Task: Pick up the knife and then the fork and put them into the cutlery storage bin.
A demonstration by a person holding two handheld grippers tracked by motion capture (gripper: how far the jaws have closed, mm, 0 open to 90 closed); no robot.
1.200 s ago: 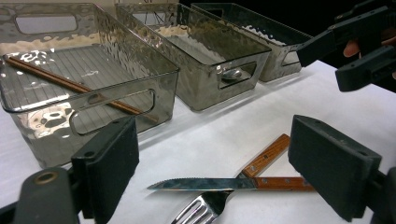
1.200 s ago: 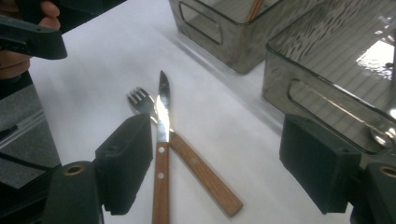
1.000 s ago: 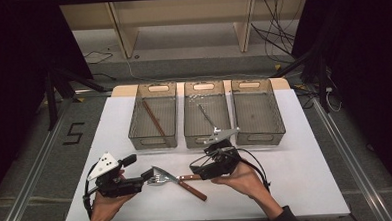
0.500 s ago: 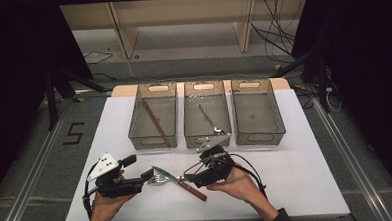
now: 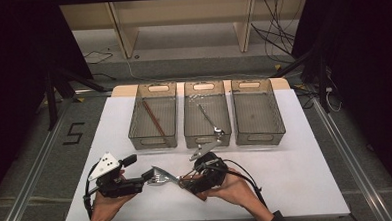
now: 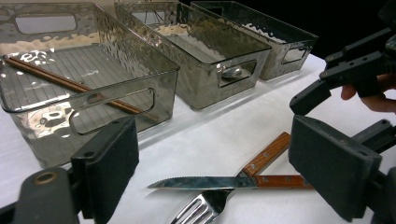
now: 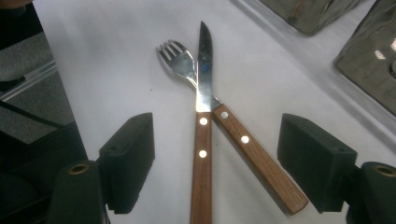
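I am lowering my spread right gripper (image 7: 215, 163), jaws narrowing, over the crossed knife (image 7: 202, 135) and fork (image 7: 233, 135); closing here risks pinching both handles.

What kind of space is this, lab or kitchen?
Most likely a lab recording setup, not a kitchen: a white table ringed by dark curtains, loose cables on the floor behind, and a taped "5" marker beside floor rails.
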